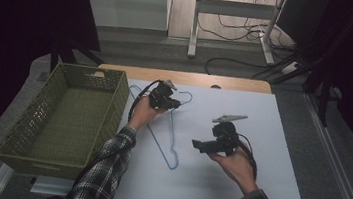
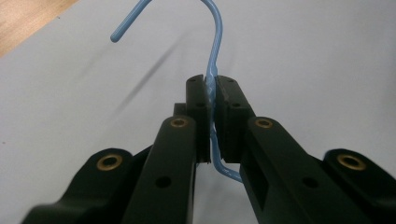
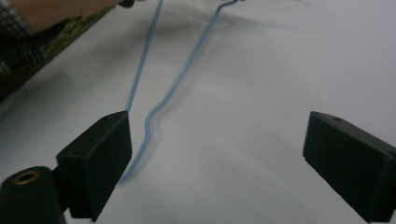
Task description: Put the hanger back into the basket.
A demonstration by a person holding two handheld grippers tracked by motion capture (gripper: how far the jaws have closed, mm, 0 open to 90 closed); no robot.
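A light blue wire hanger (image 1: 159, 145) lies across the white table top (image 1: 235, 181). My left gripper (image 1: 172, 101) is shut on its neck just below the hook (image 2: 217, 42); in the left gripper view the wire runs pinched between the two pads (image 2: 214, 88). My right gripper (image 1: 197, 144) is held in the person's hand to the right of the hanger's near end, pointing left toward it. Its jaws stand wide apart (image 3: 219, 128) with nothing between them. The hanger's bent wire (image 3: 182, 77) runs past the left pad (image 3: 100, 154).
A green woven basket (image 1: 89, 71) with nothing in it stands at the left of the table. A wooden strip (image 1: 187, 78) borders the far edge. Beyond it are floor cables and desk legs. The person's plaid sleeves come in from below.
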